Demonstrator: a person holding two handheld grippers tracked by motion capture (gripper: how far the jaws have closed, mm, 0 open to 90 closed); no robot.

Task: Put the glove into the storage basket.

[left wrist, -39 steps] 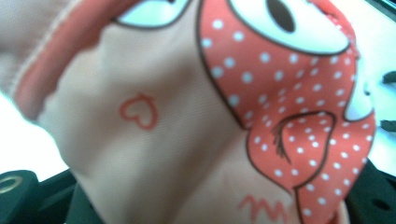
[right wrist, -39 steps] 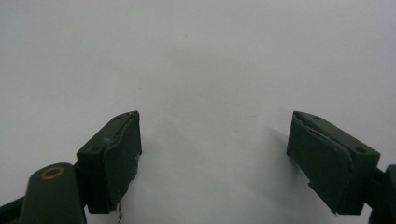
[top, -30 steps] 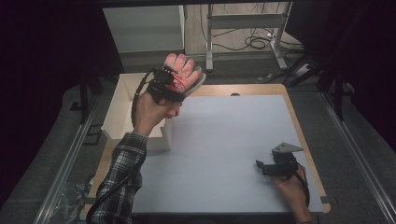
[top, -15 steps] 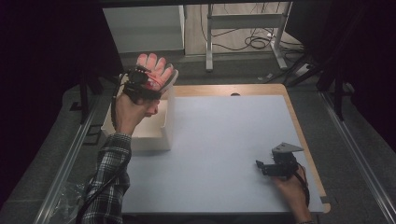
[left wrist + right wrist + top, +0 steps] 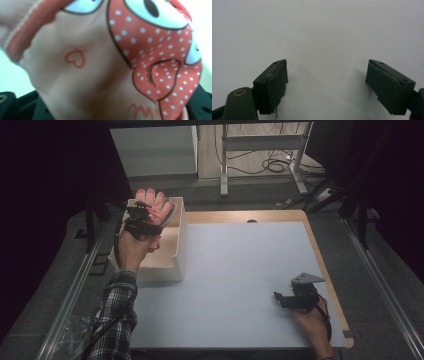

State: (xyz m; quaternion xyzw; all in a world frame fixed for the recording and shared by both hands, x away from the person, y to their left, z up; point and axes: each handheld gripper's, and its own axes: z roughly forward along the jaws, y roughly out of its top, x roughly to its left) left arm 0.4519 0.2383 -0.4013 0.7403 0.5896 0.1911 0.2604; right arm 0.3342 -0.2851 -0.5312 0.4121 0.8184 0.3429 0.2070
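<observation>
The left gripper (image 5: 145, 216) is clamped on a pink and red fabric glove printed with white dots and small hearts (image 5: 156, 206); its cloth bulges up from between the jaws, right against the camera in the left gripper view. Below the jaws stands an open white rectangular box (image 5: 179, 251). Further right, the right gripper (image 5: 280, 299) rests low over the pale blue table mat (image 5: 240, 270), jaws wide apart, bare mat between them.

High view overhead facing forward, gripper views close-up
</observation>
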